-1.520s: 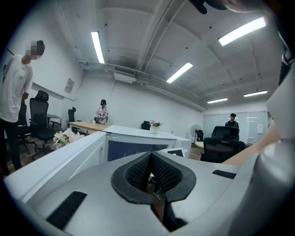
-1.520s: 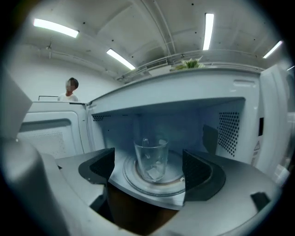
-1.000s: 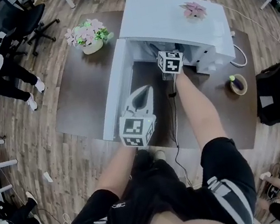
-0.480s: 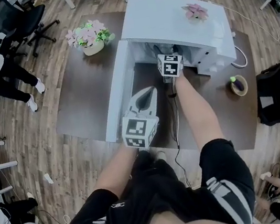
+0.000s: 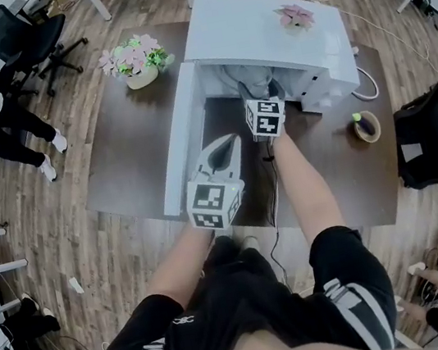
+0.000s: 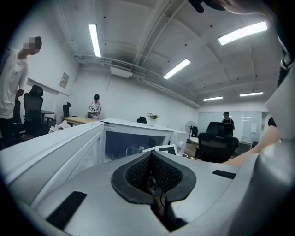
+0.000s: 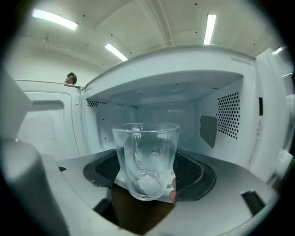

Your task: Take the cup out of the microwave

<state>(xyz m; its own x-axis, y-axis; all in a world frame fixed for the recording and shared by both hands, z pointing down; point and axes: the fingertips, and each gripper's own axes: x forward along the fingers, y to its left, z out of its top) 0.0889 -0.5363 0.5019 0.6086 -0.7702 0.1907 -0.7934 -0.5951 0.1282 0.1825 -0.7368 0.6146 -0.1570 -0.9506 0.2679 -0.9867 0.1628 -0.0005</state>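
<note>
At the microwave (image 5: 261, 30) mouth, right claw (image 7: 148, 182) clamps the glass cup (image 7: 145, 152); left claw (image 6: 152, 173) closed.

One white microwave (image 5: 261, 30), one dark desk (image 5: 128, 152), one glass cup (image 7: 146, 156). Two claws: the left claw (image 5: 224, 142) and the right claw (image 7: 147, 173). Two flower arrangements: a potted bunch (image 5: 133, 60) and a pink posy (image 5: 294, 14). One small round pot (image 5: 366, 126). Two black office chairs near the desk: a left chair (image 5: 12, 34) and a right chair (image 5: 434, 142)

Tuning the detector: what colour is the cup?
Clear, colourless glass cup; best seen in the right gripper view.
</note>
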